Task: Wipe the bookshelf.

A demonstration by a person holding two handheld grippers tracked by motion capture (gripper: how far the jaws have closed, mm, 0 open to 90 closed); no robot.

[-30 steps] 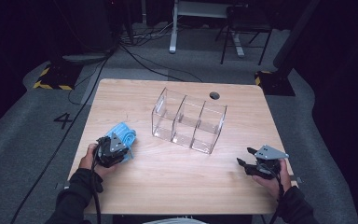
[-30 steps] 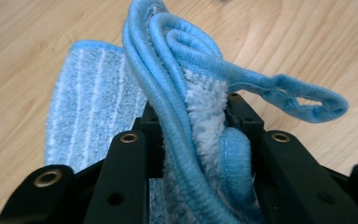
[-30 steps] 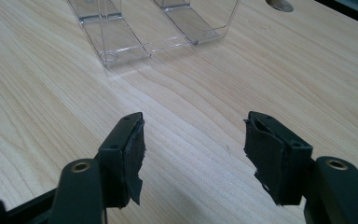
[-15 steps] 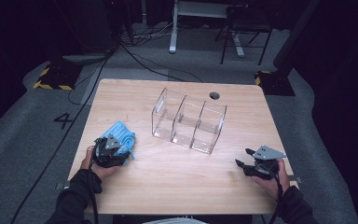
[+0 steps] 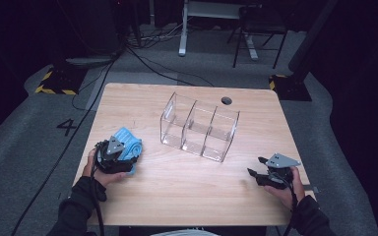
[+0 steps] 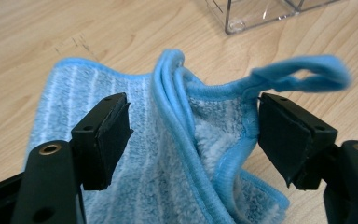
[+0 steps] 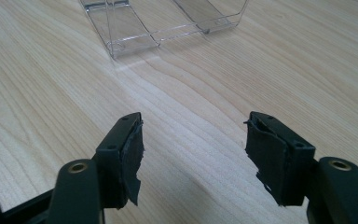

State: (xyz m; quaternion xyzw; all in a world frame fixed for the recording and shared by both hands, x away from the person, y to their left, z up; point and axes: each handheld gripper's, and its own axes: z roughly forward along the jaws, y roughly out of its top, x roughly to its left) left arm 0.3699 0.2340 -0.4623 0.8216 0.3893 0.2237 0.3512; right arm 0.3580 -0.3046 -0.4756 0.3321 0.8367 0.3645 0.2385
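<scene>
We see the left claw (image 6: 193, 140) with its jaws apart, just opened, around the crumpled blue cloth (image 6: 168, 154) without pressing it. The cloth lies at the near left of the worktop (image 5: 177, 191). The right claw (image 7: 193, 158) stands apart over bare wood, near the clear organizer (image 5: 199, 127).

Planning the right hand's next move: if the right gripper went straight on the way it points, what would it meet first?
Probably the clear plastic organizer. The right gripper has open jaws over bare table, nothing between; depth is hard to judge.
</scene>
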